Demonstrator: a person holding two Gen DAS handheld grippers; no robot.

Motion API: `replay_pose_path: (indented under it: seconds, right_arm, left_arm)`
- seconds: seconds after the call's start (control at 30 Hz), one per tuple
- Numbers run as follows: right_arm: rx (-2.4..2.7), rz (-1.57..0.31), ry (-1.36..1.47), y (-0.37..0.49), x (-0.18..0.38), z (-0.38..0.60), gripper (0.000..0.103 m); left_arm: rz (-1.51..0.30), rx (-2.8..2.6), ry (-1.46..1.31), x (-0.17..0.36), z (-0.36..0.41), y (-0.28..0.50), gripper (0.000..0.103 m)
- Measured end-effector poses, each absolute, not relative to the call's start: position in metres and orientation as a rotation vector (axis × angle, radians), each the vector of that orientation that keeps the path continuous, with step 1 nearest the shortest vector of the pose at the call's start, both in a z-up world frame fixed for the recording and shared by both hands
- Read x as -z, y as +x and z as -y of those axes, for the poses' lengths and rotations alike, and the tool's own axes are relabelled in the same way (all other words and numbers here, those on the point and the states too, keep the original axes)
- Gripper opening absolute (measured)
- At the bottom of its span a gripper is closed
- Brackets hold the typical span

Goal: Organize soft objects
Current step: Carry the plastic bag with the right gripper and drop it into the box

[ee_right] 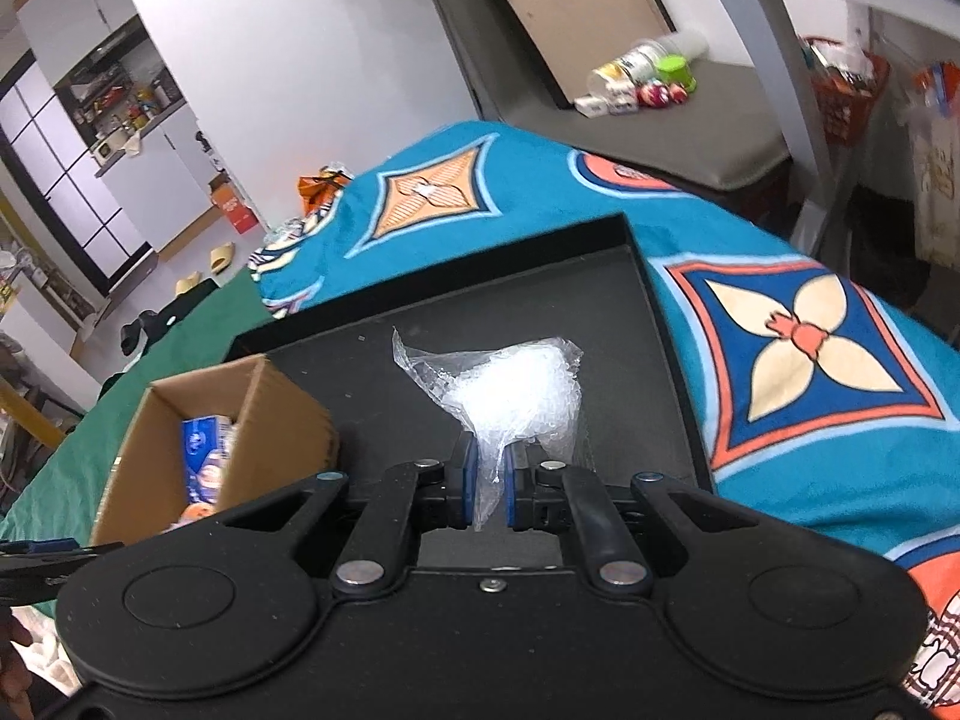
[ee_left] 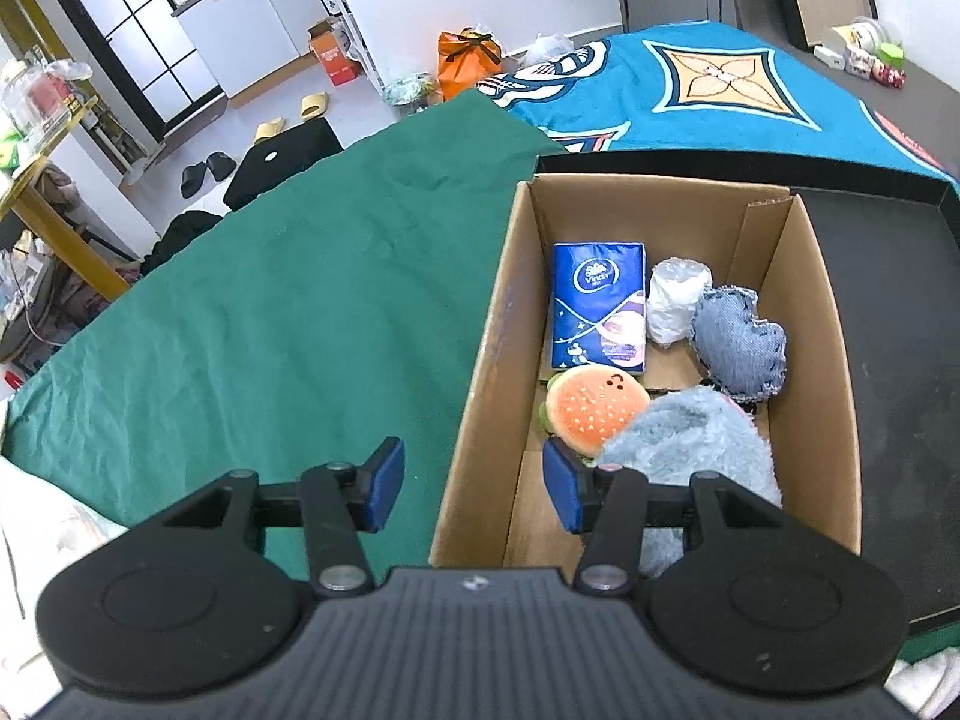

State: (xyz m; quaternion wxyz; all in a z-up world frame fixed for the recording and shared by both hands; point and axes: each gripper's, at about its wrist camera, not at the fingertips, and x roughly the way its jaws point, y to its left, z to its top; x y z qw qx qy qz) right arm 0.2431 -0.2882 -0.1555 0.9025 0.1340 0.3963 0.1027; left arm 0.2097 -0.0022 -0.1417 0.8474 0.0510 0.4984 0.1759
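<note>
**Crinkled plastic in my right jaws, five soft things in the box**

Clear, crumpled bubble-wrap bag (ee_right: 516, 396) pinched by its neck in my right gripper (ee_right: 489, 495), pads clamped tight on it, above the black tray (ee_right: 630, 324). My left gripper (ee_left: 474, 483) stands partway open, holding nothing, straddling the near-left wall of the cardboard box (ee_left: 480, 372). Inside I count five: one glossy blue tissue pack (ee_left: 600, 306), one white wrapped roll (ee_left: 675, 300), one frayed denim heart (ee_left: 741, 351), one burger plush (ee_left: 594, 411), one fuzzy grey-blue plush (ee_left: 690, 444). Green cloth (ee_left: 270, 312) beside it.
</note>
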Motion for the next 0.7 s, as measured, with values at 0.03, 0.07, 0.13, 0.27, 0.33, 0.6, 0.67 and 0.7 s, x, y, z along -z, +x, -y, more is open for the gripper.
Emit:
replay_pose_path:
  seconds: [0.03, 0.07, 0.13, 0.27, 0.33, 0.6, 0.67, 0.7]
  right_arm:
    - [-0.215, -0.815, 0.274, 0.242, 0.153, 0.286, 0.009]
    - [-0.219, -0.809, 0.269, 0.241, 0.149, 0.283, 0.009]
    - [-0.224, -0.803, 0.263, 0.238, 0.145, 0.278, 0.009]
    - [-0.237, -0.789, 0.242, 0.233, 0.135, 0.266, 0.009]
    - [-0.242, -0.790, 0.240, 0.231, 0.131, 0.261, 0.009]
    - [-0.277, -0.782, 0.219, 0.222, 0.116, 0.235, 0.009]
    - [-0.286, -0.784, 0.210, 0.221, 0.114, 0.228, 0.009]
    - [-0.291, -0.785, 0.209, 0.220, 0.113, 0.225, 0.009]
  left_arm:
    - [-1.046, -0.368, 0.097, 0.140, 0.000, 0.208, 0.050]
    - [-1.043, -0.366, 0.086, 0.140, -0.002, 0.207, 0.048]
    - [-1.036, -0.361, 0.067, 0.138, -0.005, 0.205, 0.048]
    - [-1.026, -0.348, 0.052, 0.135, -0.008, 0.201, 0.048]
    - [-1.025, -0.344, 0.043, 0.135, -0.010, 0.200, 0.047]
    - [-1.041, -0.327, -0.021, 0.137, -0.022, 0.199, 0.042]
    - [-1.047, -0.321, -0.037, 0.139, -0.025, 0.200, 0.039]
    - [-1.050, -0.317, -0.044, 0.139, -0.026, 0.200, 0.038]
